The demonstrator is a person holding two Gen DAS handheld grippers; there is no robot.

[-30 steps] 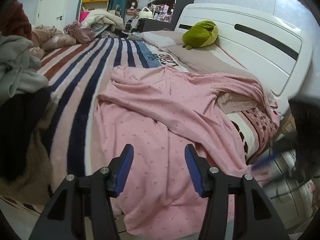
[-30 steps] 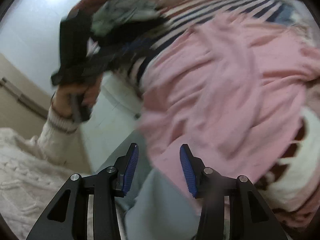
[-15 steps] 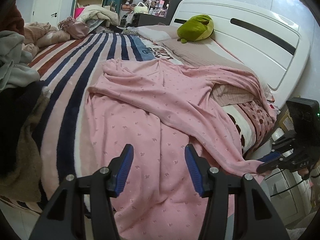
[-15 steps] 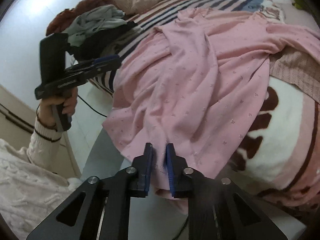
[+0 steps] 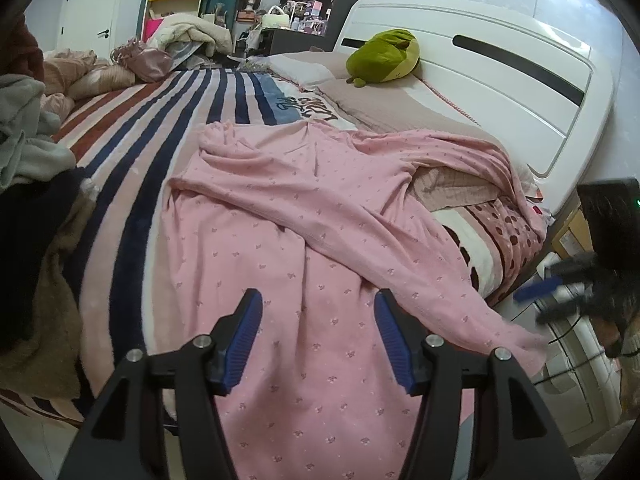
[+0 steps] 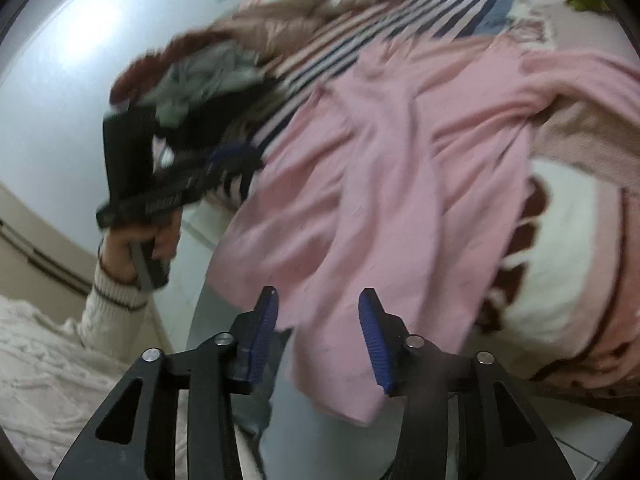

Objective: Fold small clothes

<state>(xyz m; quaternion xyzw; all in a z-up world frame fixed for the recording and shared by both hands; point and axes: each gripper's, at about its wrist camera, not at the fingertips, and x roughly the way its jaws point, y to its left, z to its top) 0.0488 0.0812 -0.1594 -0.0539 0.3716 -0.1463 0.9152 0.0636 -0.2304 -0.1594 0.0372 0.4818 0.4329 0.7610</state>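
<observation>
Bedroom clutter surrounds your working surface, a bed under a navy, white and brown striped blanket. Nearest you, the left gripper hovers with jaws spread wide over the hem of the pink dotted knit garment, holding nothing. The right gripper, which pinched the garment's hanging corner half a second ago, now stands with jaws parted and empty; motion blur shows it is travelling. Treat that grasp as released: no fold is begun. The garment lies rumpled, one sleeve crossing its body, its near edge draped over the bed's side. Free striped blanket lies left of it. Beyond that, a heap of grey and dark clothes limits room. Farther back sit a green plush toy and the white headboard.
</observation>
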